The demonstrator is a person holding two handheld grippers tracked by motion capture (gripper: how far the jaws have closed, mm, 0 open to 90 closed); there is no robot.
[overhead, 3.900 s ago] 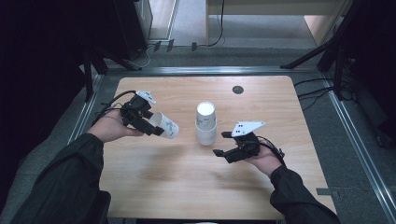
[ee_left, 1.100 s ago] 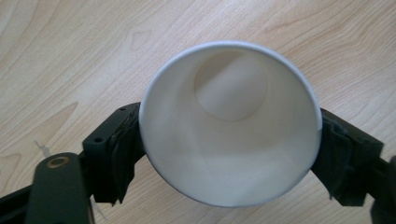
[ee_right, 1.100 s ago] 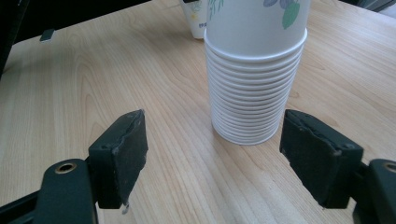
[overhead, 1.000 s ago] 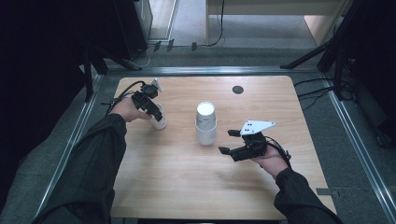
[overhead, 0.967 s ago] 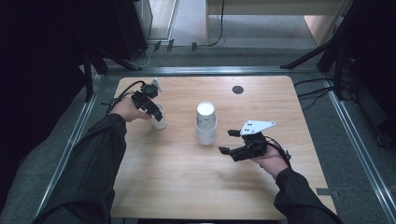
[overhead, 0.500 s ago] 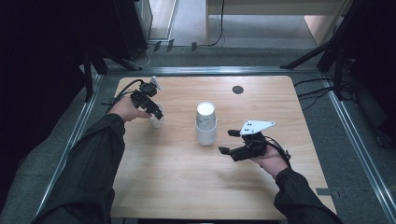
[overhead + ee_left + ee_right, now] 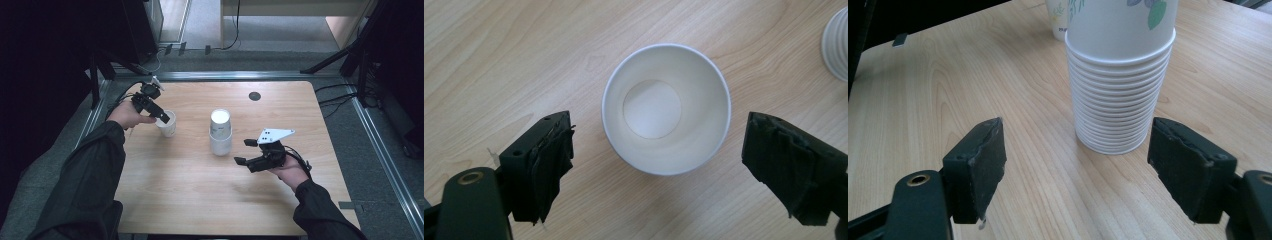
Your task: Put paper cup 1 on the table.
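While the high view sets out the whole wooden table (image 7: 200, 200) with both hands at work, the two gripper views supply detail it lacks. From the left gripper view, the single paper cup (image 7: 666, 107) is seen straight down its mouth: upright, white inside, nothing in it, with the rim of the cup stack at the far right edge of that view. From the right gripper view, the cup stack (image 7: 1120, 75) shows its many nested rims and a printed leaf motif in green and purple on the top cup; the single cup stands behind it, bearing a similar print. No lettering on either can be read.

Left gripper (image 7: 155, 111): jaws have just been opening and now stand wide, one on either side of the single cup below, pads clear of its wall. The cup rests on the table, not gripped.

Right gripper (image 7: 246, 151): jaws wide apart, holding nothing, pointed at the base of the cup stack, which stands just ahead of the pads and untouched. The stack is between the two grippers.
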